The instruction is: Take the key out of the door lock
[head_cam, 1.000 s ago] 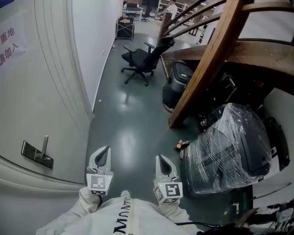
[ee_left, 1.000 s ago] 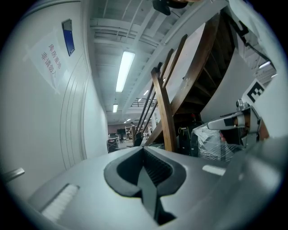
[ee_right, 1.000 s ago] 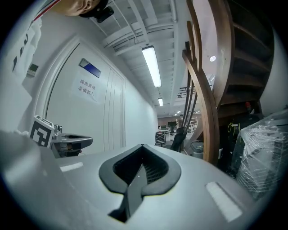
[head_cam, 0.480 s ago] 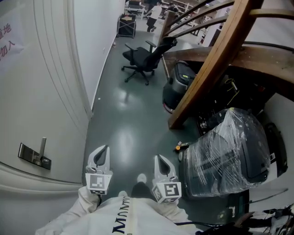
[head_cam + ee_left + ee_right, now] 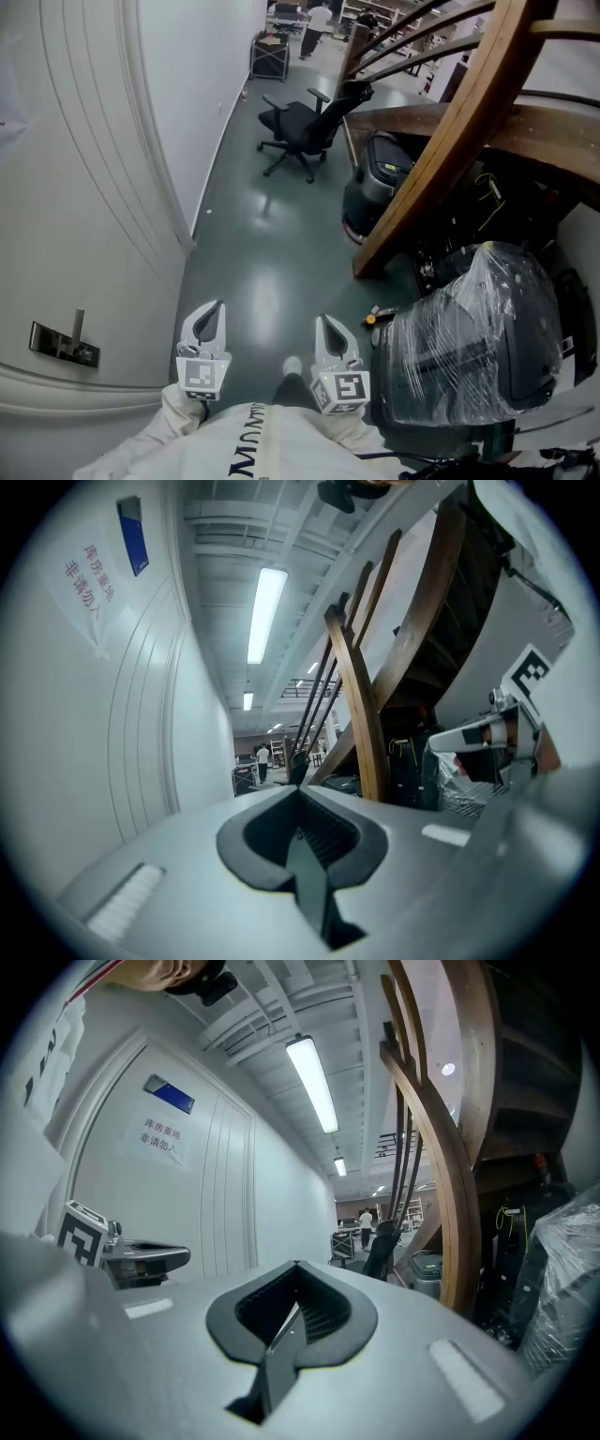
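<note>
The white door (image 5: 66, 187) fills the left of the head view. Its metal handle and lock plate (image 5: 62, 343) sit low on it; a key there is too small to make out. My left gripper (image 5: 208, 317) hangs over the green floor, to the right of the plate and well clear of it. Its jaws are shut with nothing in them, as the left gripper view (image 5: 298, 789) shows. My right gripper (image 5: 328, 330) is beside it, also shut and empty (image 5: 295, 1265). Both point down the corridor.
A wooden stair beam (image 5: 441, 159) slants down on the right. A plastic-wrapped machine (image 5: 469, 328) stands close by my right gripper, with a small orange item (image 5: 375, 317) on the floor. A black office chair (image 5: 305, 127) and a floor machine (image 5: 375, 187) stand further along.
The head view has swung right, so the door's handle plate has slid left and down in the picture. Both grippers stay shut, in about the same place.
</note>
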Demonstrator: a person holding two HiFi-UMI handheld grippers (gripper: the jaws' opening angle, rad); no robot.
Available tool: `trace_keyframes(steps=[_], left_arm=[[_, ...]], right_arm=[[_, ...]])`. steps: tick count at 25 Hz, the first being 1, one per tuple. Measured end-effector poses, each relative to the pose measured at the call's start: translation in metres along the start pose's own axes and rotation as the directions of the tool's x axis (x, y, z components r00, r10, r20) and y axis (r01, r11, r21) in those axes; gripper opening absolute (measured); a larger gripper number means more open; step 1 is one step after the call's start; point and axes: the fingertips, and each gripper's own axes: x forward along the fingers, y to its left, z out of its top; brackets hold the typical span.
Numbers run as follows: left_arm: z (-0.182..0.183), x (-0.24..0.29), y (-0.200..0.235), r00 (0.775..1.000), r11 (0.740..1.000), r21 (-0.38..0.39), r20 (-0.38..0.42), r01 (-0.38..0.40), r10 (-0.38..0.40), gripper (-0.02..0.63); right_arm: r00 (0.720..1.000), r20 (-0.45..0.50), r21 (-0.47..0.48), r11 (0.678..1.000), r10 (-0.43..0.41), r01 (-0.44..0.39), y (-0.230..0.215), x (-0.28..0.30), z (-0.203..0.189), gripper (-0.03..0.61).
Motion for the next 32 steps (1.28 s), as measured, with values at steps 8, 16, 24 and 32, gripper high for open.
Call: trace_keyframes(steps=[8,16,24,32], left_arm=[[0.013,0.075,-0.008,0.999,0.999,0.022,-0.021,-0.032,0.032,0.0],[0.01,0.118,-0.004,0.99,0.991,0.022,-0.062,-0.129,0.13,0.0],[0.001,0.134,0.007,0.957,0.963,0.033,-0.11,-0.267,0.269,0.0],[-0.021,0.045,0.083,0.811,0.83,0.056,-0.186,-0.555,0.555,0.0]], right_arm=[[0.999,-0.011,0.025,0.999,0.047,-0.047,-0.056,0.06,0.01,0.0],[0.987,-0.039,0.031,0.987,0.159,-0.158,-0.087,0.119,0.011,0.0],[0.94,-0.074,0.0,0.943,0.333,-0.334,-0.079,0.166,0.007,0.0],[0.79,-0.113,-0.013,0.794,0.602,-0.607,0.032,0.212,0.004,0.0]])
